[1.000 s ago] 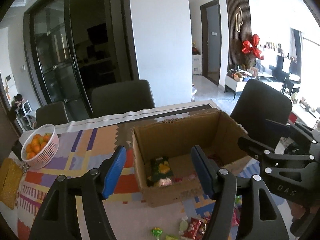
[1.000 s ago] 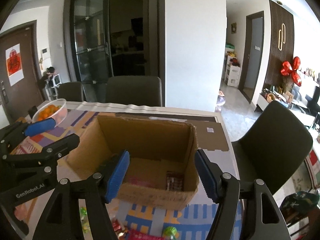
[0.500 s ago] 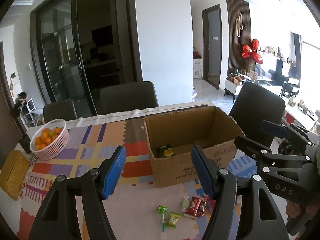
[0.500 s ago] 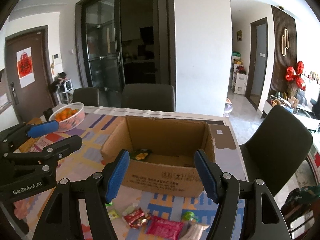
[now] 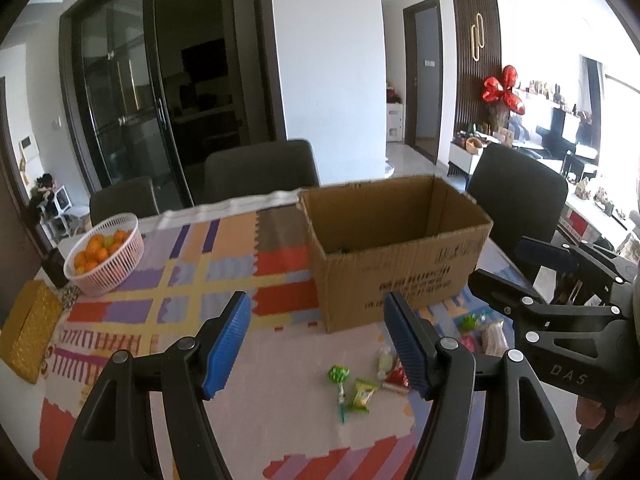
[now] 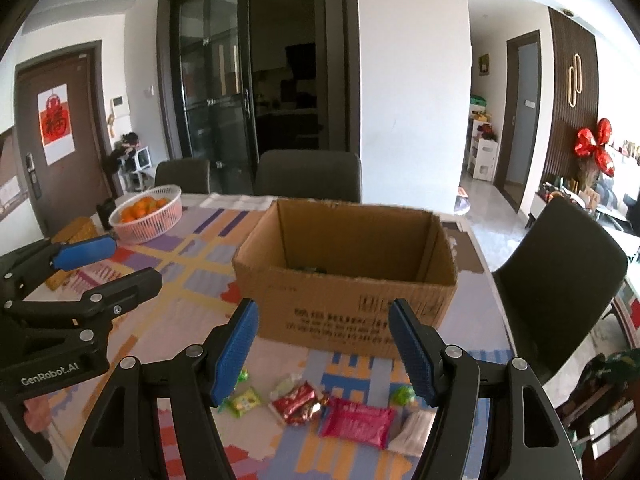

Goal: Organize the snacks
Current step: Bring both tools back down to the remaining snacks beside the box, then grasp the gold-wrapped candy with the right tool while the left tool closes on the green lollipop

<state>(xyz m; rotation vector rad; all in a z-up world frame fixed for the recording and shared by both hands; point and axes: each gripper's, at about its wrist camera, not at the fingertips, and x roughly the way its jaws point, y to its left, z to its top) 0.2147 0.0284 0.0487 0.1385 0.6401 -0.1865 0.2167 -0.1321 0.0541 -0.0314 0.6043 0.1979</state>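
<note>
The left hand-held gripper and the right hand-held gripper are both seen spread, with nothing between the pads; the cardboard box is placed at frame centre on the table; loose snacks are scattered at lower centre, in front of the box. A red wrapper and a pink packet lie just beside each other; one item should be selected, approached from above, and pinched across its narrow side; neighbouring wrappers should be left undisturbed.
</note>
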